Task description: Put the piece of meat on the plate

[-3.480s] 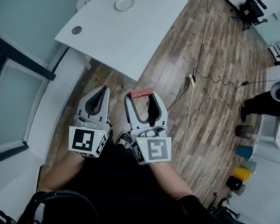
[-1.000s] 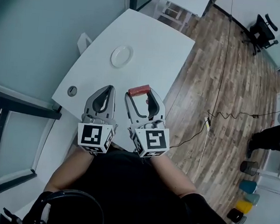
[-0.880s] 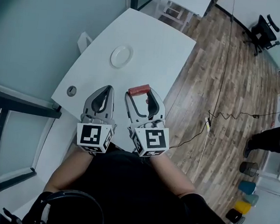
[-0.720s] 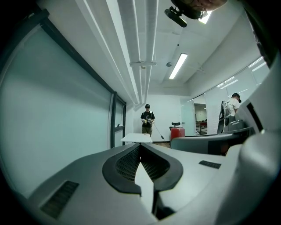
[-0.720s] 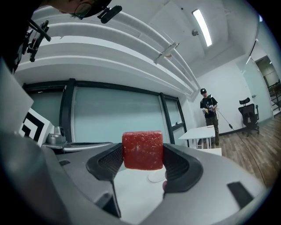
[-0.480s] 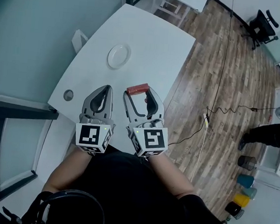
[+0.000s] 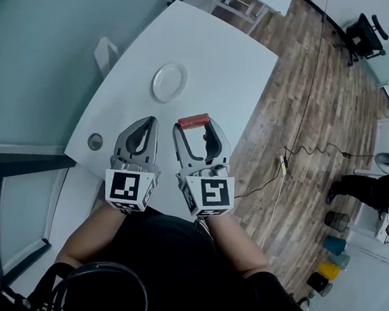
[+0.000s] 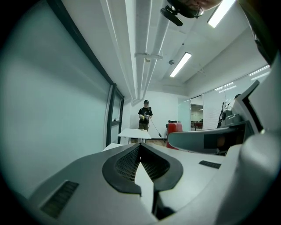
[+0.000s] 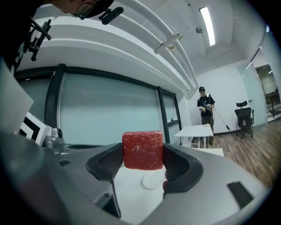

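Right gripper [image 7: 196,125] clamped on the single piece of meat [image 9: 142,150], pinched at its two flat sides and held in the air over the table [image 7: 223,59], short of the one plate [image 7: 169,82]. The block looks light, slightly soft and possibly slick. Left gripper [image 7: 144,123], jaws together, carries nothing.

i count one piece of meat [image 9: 142,150], one plate [image 7: 169,82], two white tables [image 7: 217,52] — and two of mine, left gripper [image 7: 146,121] and right gripper [image 7: 194,124].
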Action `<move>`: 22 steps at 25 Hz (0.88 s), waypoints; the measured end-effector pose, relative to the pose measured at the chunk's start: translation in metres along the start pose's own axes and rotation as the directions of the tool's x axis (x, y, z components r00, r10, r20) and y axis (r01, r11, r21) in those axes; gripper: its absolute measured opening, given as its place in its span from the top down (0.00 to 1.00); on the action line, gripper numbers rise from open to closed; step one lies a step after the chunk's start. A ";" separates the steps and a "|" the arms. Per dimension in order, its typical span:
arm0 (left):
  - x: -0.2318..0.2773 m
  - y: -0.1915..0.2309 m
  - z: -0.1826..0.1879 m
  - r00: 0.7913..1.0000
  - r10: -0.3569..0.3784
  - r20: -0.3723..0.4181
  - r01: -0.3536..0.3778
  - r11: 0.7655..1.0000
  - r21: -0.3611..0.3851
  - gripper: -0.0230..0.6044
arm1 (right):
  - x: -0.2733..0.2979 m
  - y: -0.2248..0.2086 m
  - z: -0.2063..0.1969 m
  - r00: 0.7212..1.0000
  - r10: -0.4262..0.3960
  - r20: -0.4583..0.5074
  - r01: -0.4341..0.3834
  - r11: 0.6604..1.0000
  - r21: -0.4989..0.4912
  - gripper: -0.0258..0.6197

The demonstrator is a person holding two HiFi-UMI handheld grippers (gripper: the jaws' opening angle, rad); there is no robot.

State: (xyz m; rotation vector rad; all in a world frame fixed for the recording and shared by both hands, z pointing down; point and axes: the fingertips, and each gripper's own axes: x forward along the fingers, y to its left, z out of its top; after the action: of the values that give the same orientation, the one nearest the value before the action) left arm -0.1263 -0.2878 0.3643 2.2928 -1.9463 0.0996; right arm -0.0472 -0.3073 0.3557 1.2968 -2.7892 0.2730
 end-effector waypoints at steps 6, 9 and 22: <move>0.017 0.021 -0.003 1.000 -0.015 -0.015 0.015 1.000 0.009 0.96 | 0.027 0.001 -0.008 0.999 -0.026 -0.023 0.027 1.000 0.007 0.52; 0.032 0.040 -0.014 0.999 -0.028 -0.035 0.028 1.000 -0.003 0.96 | 0.051 0.001 -0.020 0.998 -0.043 -0.048 0.043 0.999 0.003 0.52; 0.083 0.078 -0.058 0.990 -0.061 -0.124 0.056 0.998 -0.041 0.96 | 0.118 -0.020 -0.077 0.979 -0.084 -0.183 0.083 0.996 -0.014 0.52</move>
State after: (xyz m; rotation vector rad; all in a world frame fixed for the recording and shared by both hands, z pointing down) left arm -0.1877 -0.3733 0.4379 2.2599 -1.8038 0.1941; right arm -0.1104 -0.3953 0.4483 1.3113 -2.5744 0.3601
